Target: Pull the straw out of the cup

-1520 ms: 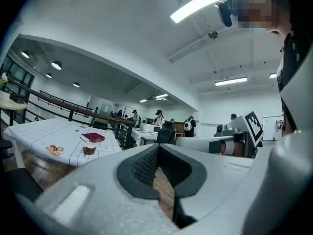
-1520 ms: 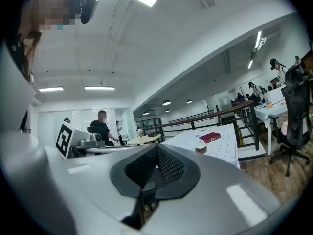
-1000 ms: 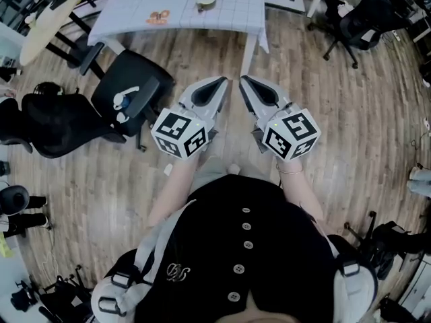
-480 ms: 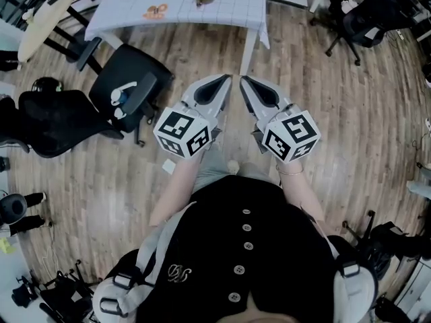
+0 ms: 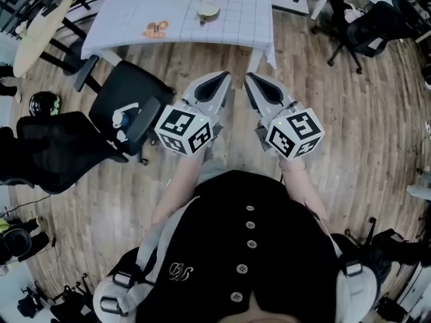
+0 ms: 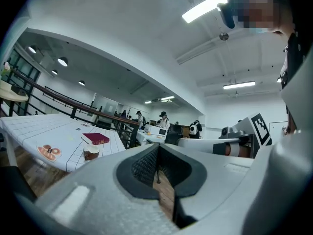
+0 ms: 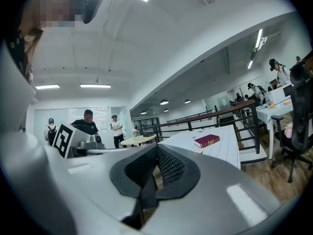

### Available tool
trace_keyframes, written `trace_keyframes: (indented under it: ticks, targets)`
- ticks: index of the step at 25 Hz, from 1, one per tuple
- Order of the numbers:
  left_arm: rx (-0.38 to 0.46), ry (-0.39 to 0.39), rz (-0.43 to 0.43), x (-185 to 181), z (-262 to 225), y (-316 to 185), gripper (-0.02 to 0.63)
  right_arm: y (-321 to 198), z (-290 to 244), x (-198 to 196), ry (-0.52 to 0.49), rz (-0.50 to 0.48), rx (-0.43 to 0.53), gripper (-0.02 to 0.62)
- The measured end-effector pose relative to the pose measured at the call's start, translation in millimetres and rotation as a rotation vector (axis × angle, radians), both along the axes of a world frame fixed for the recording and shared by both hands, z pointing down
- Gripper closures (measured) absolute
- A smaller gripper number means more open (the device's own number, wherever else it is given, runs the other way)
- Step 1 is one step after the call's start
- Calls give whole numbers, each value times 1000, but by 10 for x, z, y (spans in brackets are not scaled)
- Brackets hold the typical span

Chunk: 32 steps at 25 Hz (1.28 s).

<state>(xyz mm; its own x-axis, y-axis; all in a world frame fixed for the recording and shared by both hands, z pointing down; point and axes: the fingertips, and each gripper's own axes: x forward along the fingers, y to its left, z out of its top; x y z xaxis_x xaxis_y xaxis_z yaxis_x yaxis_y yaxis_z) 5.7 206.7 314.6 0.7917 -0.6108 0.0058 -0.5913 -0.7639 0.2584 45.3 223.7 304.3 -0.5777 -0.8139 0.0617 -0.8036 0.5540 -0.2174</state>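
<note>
approach: left tongs (image 5: 221,78) and right tongs (image 5: 250,79) shut, empty
cup (image 5: 207,9) sits on counter (image 5: 135,9); straw unseen, likely light, crushable: pinch its top gently.

The floor (image 5: 363,140) is brown wood. A white surface (image 5: 128,12) with grid lines stands at the top of the head view. A black chair (image 5: 131,93) sits at the left, and a second chair (image 5: 367,22) at the upper right. Long lights (image 6: 205,6) shine on the white ceiling (image 6: 122,28).

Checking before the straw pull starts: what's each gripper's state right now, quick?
Left gripper: closed, holding nothing.
Right gripper: closed, holding nothing.
</note>
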Motion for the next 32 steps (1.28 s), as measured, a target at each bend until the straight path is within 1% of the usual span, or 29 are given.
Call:
trace_keyframes:
  ticks: [5,10,14,17,24,29,32]
  targets:
    - [13,2,13,-142,-86,-656,609,-643,-38,-128,-2,16,3,595]
    - [2,-7,23,-310,-40,-1193,609,-1177,20,-282,-4,17,-10,595]
    - [-17,-7,42,-389,37,-1456,609,-1467,109,-328,-2,40,-30,595]
    - [-49,-6,47,-432,151,-1612,609,-1602,203,-343,-6,50,-60,597]
    - [-110,-16,60,-412,389,-1899,609,-1878,425,-390,-19,43,-120,595]
    - [-122,-14,40,-406,468,-2208,609,-2184,500,-378,-22,24,-129,595]
    - [-112,-21,32,-350,454,-2475,609,-2465,474,-335,-27,12,-117,595]
